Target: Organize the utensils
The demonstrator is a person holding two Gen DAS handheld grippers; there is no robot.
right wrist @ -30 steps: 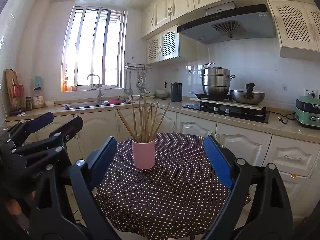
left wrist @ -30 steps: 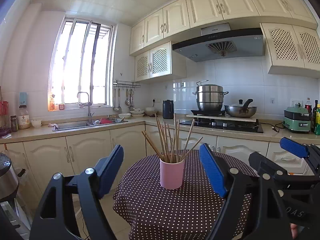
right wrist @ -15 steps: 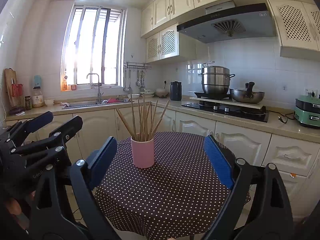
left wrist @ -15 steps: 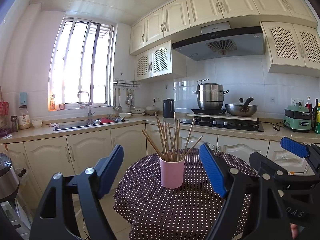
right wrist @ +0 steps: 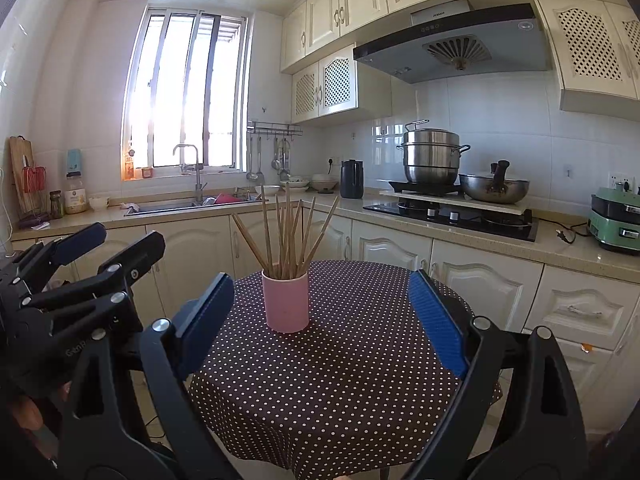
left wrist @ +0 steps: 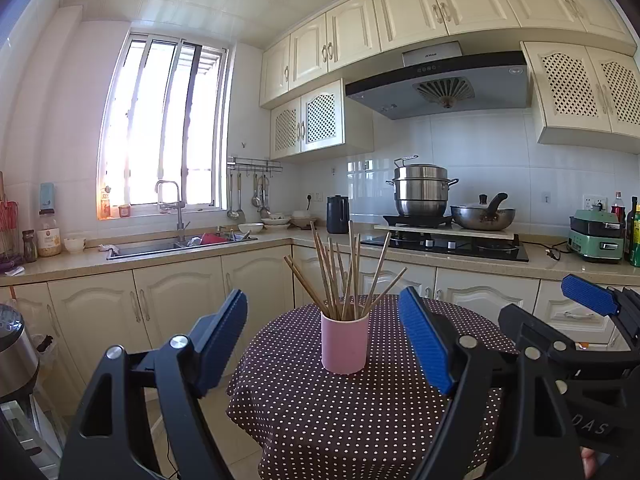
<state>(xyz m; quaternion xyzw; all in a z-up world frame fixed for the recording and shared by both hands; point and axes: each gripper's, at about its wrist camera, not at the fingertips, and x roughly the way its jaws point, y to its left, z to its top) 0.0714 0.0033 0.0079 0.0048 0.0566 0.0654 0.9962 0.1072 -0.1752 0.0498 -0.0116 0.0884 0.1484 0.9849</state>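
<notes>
A pink cup stands upright on a round table with a brown polka-dot cloth. Several wooden chopsticks fan out of it. The cup and chopsticks also show in the right wrist view. My left gripper is open and empty, held back from the table's near edge with the cup framed between its blue pads. My right gripper is open and empty, also short of the cup. Each gripper shows at the side of the other's view: the right and the left.
Cream base cabinets and a counter run behind the table. A sink sits under the window. A steamer pot and a wok stand on the hob. A green appliance is at the right.
Both views have drifted very slightly; the cup, chopsticks and both open grippers stand as before.
</notes>
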